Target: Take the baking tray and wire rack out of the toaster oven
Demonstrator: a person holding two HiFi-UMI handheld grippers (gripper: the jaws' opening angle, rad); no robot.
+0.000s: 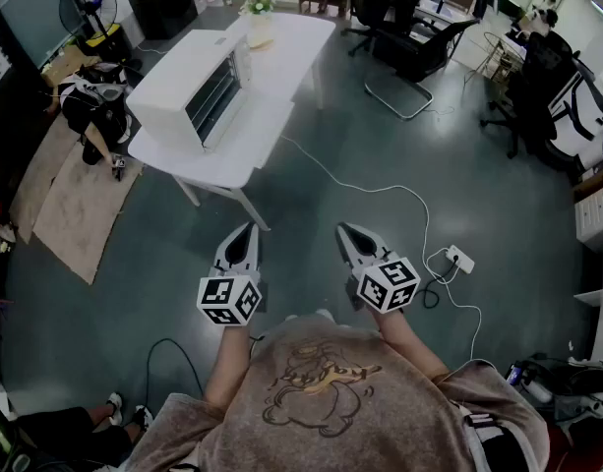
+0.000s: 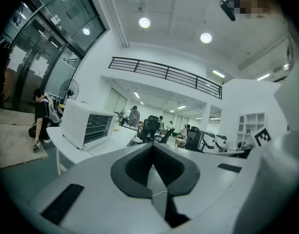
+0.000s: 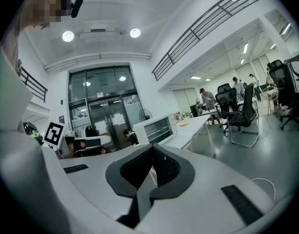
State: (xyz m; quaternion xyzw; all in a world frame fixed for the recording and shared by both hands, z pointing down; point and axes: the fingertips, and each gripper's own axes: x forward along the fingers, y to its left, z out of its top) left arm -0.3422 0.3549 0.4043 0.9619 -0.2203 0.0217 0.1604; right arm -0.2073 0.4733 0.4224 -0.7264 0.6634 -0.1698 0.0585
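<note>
Toaster oven (image 1: 190, 94), far surface: interior too small and dim to read; baking tray and wire rack indistinguishable. Person (image 1: 70, 429), near left: cut by edge, legs only.

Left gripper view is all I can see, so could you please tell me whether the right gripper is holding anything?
Observer: No. The right gripper has its fingers shut together with nothing between them.
Operator: Thank you. Where is it relative to the toaster oven?
Observer: In the head view it is beside the left gripper, in front of the person and over the floor, clearly apart from the table that bears the toaster oven.
Operator: Is anything lying on that floor?
Observer: Yes. A white cable runs from beside the table across the floor to a power strip on the right gripper's side.
</note>
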